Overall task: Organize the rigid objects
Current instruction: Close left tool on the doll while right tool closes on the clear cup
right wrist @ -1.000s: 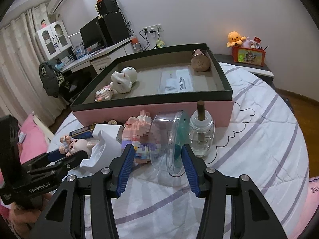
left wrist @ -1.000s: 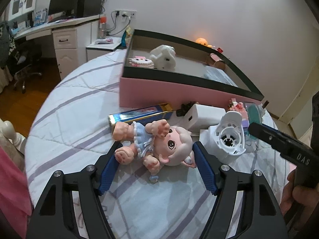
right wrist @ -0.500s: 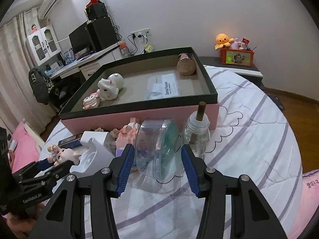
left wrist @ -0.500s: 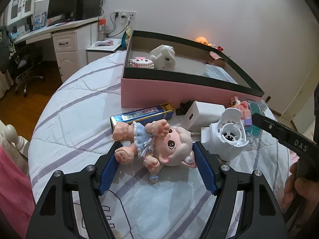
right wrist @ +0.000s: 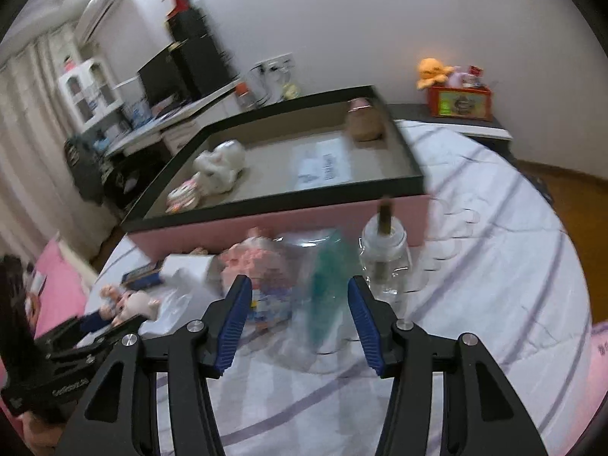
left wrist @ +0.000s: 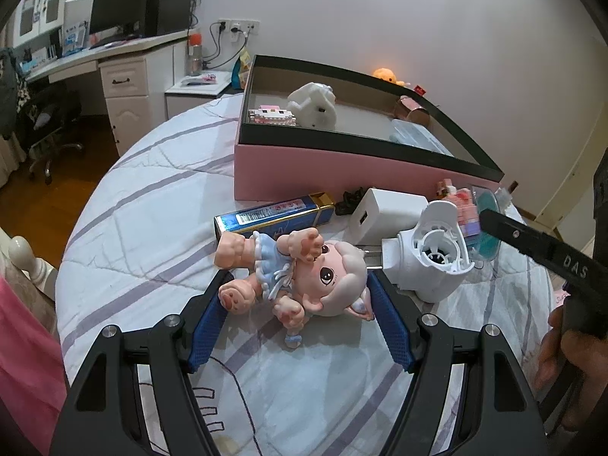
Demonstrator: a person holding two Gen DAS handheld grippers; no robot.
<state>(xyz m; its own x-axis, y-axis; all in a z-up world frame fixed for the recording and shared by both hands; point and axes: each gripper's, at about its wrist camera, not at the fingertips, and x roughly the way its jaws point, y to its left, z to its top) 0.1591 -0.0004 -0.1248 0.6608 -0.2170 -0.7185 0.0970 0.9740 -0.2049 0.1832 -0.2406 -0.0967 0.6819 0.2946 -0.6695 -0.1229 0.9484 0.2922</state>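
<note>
A pink-haired doll in a blue dress (left wrist: pixel 326 273) lies across the quilt. My left gripper (left wrist: pixel 299 278) is shut on it, one pad at a foot and the other at the head. A clear jar with a teal lid (right wrist: pixel 323 285) lies on its side between the fingers of my right gripper (right wrist: pixel 298 283). Those jaws are opening, and a gap shows on each side of the jar. The right wrist view is blurred. The pink box with a black rim (left wrist: pixel 342 174) stands behind, holding a white figurine (left wrist: pixel 313 108), a block toy, a packet and a copper tin.
On the quilt in front of the box lie a blue carton (left wrist: pixel 273 214), a white charger (left wrist: pixel 387 212), a white plug-in device (left wrist: pixel 433 258), a pink block figure (right wrist: pixel 258 266) and a glass wick bottle (right wrist: pixel 385 262). A desk and nightstand stand beyond the bed.
The right wrist view has rolled and blurred, and the right fingers stand slightly wider around the jar. The left gripper and doll keep their pose.
</note>
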